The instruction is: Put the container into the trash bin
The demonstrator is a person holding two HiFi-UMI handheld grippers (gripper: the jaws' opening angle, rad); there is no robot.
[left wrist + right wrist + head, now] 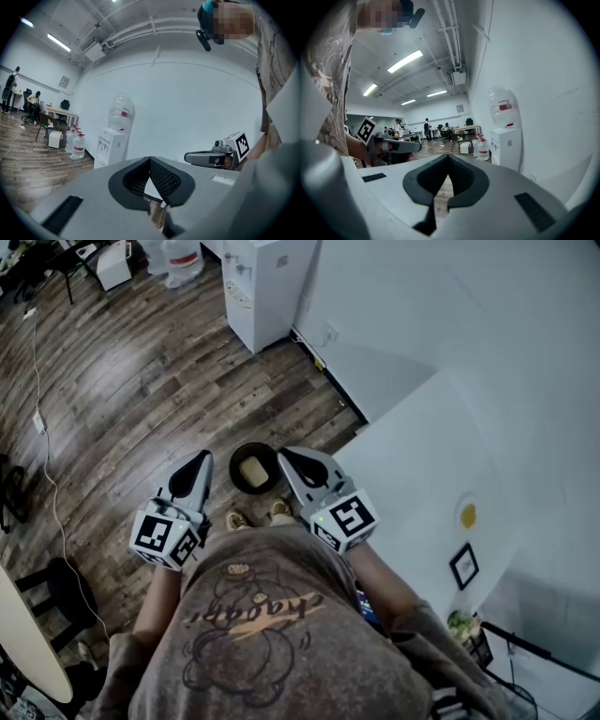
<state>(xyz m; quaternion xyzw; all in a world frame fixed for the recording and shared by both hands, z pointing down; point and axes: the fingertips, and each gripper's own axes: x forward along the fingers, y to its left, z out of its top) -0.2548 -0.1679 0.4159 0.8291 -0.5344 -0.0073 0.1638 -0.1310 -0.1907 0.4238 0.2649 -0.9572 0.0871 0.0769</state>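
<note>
– Where's the container?
– Inside the bin on the floor, between the left gripper and right gripper.
– Why are both pairs of jaws pressed together, empty?
– The drop looks done.

Down on the dark wood-plank floor: a round black trash bin, seen from straight above. Stands upright with its mouth open to the top, just off the corner of the white table. Holds a small pale beige container, squarish with rounded corners, lying flat near the middle of the opening and ringed by the dark rim on every side. Too small to make out a lid, any print or what material. Visible in the head view only.
</note>
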